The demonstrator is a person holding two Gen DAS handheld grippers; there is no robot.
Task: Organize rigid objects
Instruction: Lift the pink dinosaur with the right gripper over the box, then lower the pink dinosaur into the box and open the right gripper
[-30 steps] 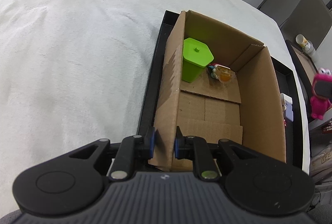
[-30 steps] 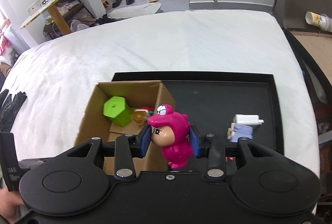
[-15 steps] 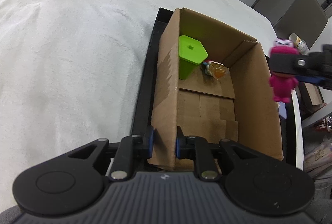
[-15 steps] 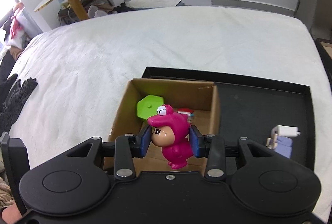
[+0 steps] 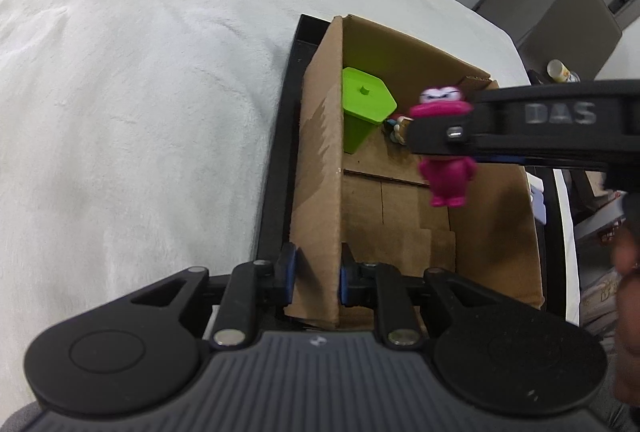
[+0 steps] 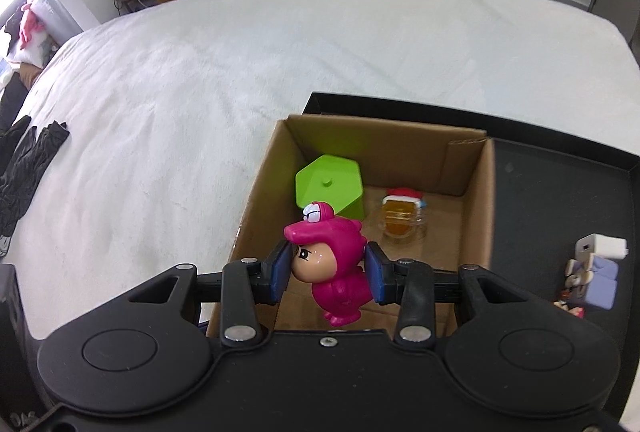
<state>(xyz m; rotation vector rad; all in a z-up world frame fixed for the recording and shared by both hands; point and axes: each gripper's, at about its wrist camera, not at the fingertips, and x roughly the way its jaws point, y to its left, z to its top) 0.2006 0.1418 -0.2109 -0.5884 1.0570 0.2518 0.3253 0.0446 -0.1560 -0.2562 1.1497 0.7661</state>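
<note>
My right gripper (image 6: pixel 327 274) is shut on a magenta dinosaur figure (image 6: pixel 336 272), holding it above the open cardboard box (image 6: pixel 476 192). In the left wrist view the same figure (image 5: pixel 448 176) hangs over the box floor, with the right gripper (image 5: pixel 448 136) clamped around its middle. My left gripper (image 5: pixel 314 278) is shut on the near left wall of the cardboard box (image 5: pixel 320 192). Inside the box stand a green lidded container (image 6: pixel 330 184) and a small amber jar toy (image 6: pixel 402 218) near the far wall.
The box sits in a black tray (image 6: pixel 560 200) on a white bed cover (image 6: pixel 200 92). Small toys and a white charger (image 6: pixel 596 264) lie in the tray at the right. Black gloves (image 6: pixel 28 156) lie at the bed's left. A person's hand (image 5: pixel 628 304) shows at the right edge.
The right gripper carried the magenta figure leftward from beside the tray to above the box's inside. The left gripper kept its grip on the box wall.
</note>
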